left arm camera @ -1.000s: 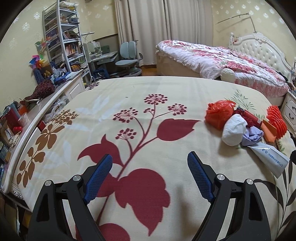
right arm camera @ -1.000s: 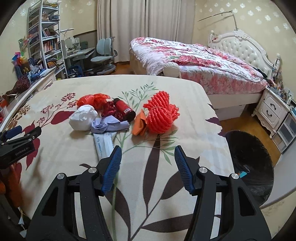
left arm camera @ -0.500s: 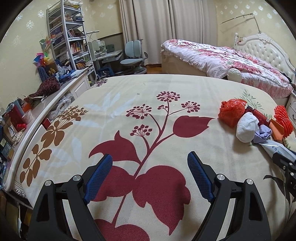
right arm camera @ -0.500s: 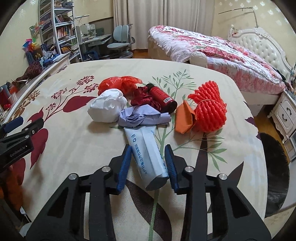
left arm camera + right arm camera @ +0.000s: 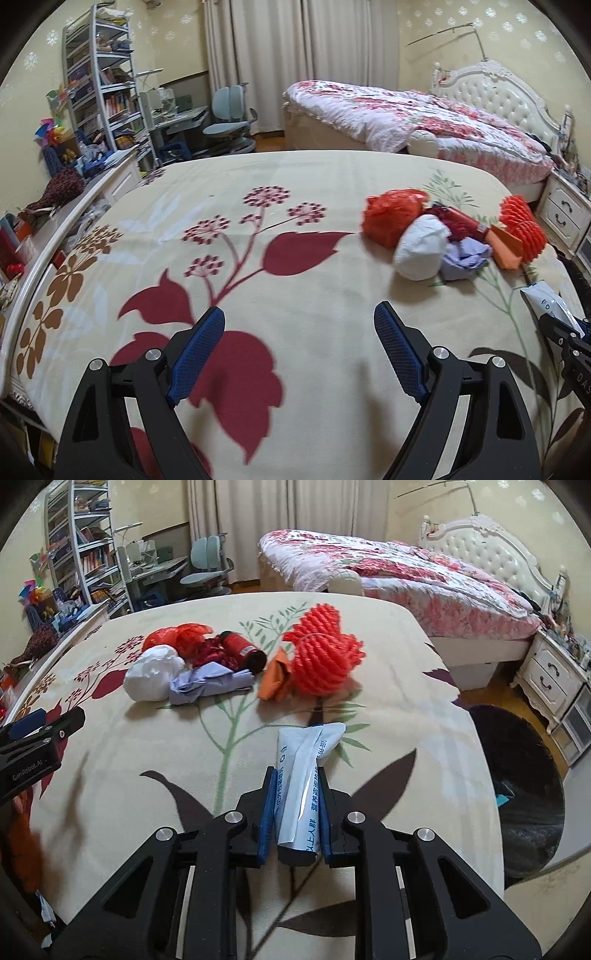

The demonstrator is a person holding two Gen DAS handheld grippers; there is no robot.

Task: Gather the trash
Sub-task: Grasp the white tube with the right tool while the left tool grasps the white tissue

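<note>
Right wrist: my right claw (image 5: 295, 812) pinches the wrapper (image 5: 304, 771) by its near end for binning (image 5: 517, 790); left claw (image 5: 299, 354) waits wide.

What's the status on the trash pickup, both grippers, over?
Right gripper shut on white packet. Left gripper open, empty, above bedspread. Trash pile waiting; black bin at right, path unobstructed.

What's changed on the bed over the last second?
The right claw moved in, shut on the white packet and pulled it away from the trash pile. The left claw stayed open and empty over the bedspread; the pile itself did not move.
</note>
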